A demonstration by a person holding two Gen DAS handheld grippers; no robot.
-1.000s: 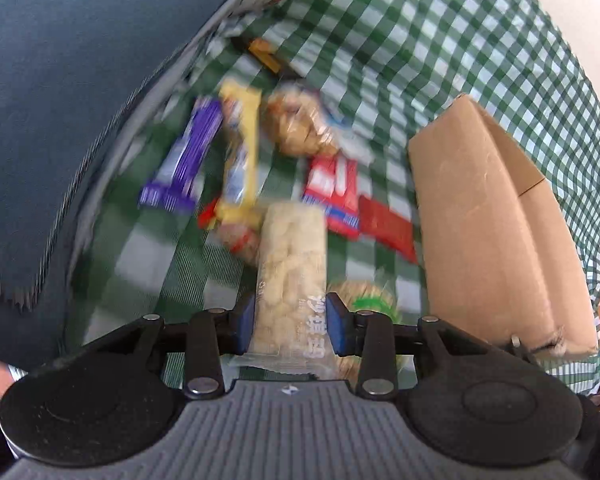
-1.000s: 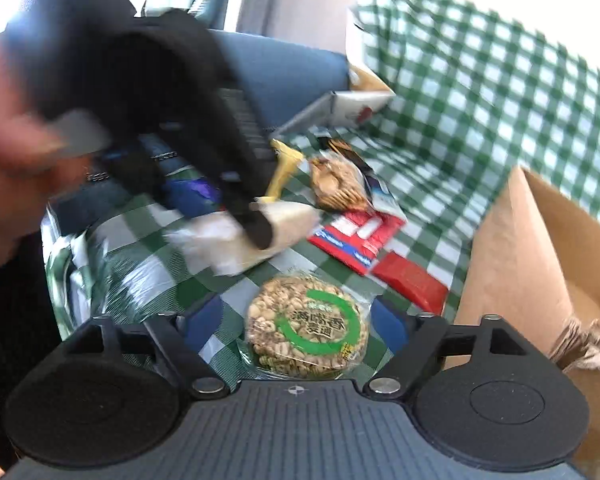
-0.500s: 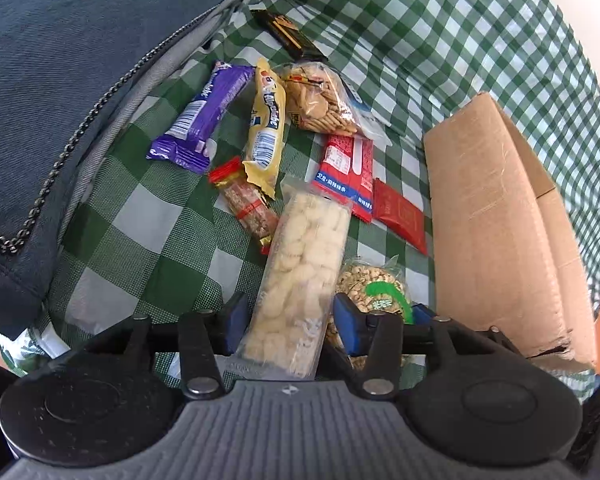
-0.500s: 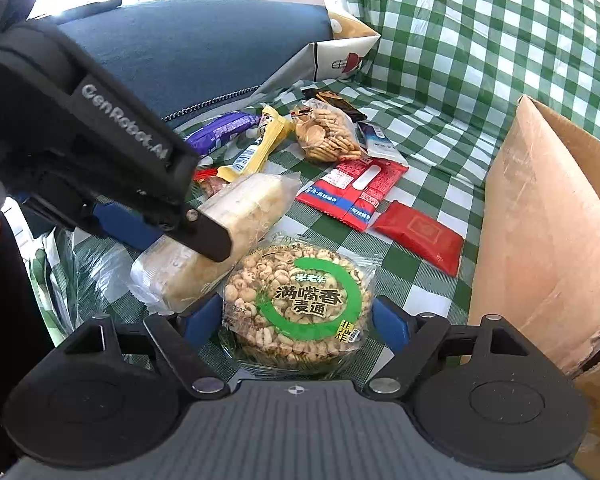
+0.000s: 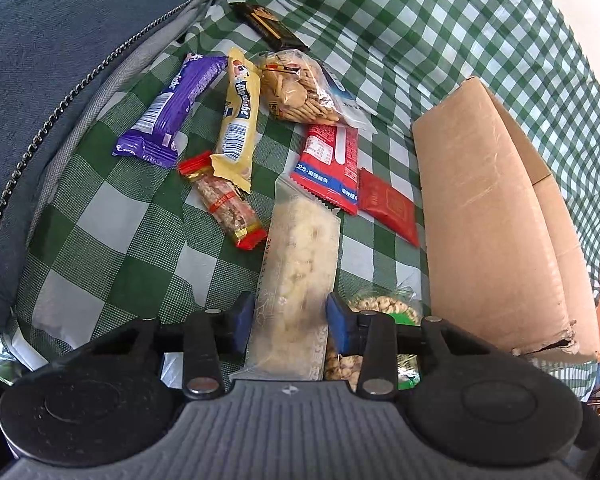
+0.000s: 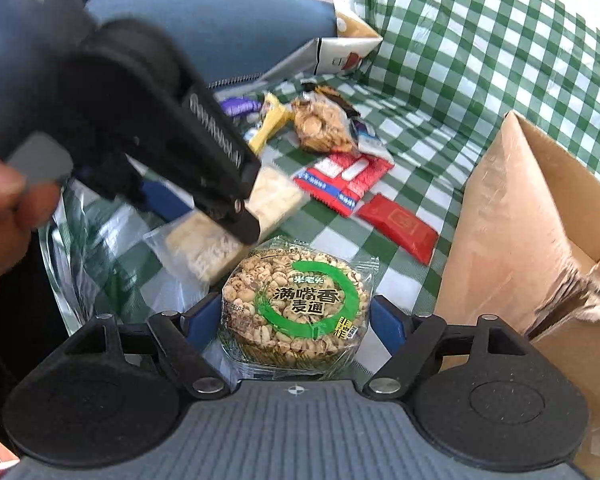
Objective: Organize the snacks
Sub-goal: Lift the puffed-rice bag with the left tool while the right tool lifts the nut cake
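A long clear pack of pale puffed snack (image 5: pixel 300 264) lies between the blue pads of my left gripper (image 5: pixel 291 320). Its jaws are closing and the pads press on the pack's sides. In the right wrist view the same gripper (image 6: pixel 204 216) carries that pack (image 6: pixel 272 200) tilted above the checked cloth. My right gripper (image 6: pixel 296 320) has its pads against the wrapper of a round puffed-grain cake with a green ring label (image 6: pixel 296 304). In the left wrist view the cake (image 5: pixel 384 308) peeks out behind the right finger.
An open cardboard box (image 5: pixel 488 220) stands on the right (image 6: pixel 512 220). On the green checked cloth (image 5: pixel 112 256) lie a purple bar (image 5: pixel 172 108), a yellow bar (image 5: pixel 240 120), a biscuit bag (image 5: pixel 296 88), a red-and-blue packet (image 5: pixel 332 160), a red sachet (image 5: pixel 388 204) and a cereal bar (image 5: pixel 224 200). A blue cushion (image 5: pixel 60 40) borders the left.
The left pads eased off the long pack half a second ago and are now tight on it again. In the right wrist view the left gripper has swung nearer with the pack.
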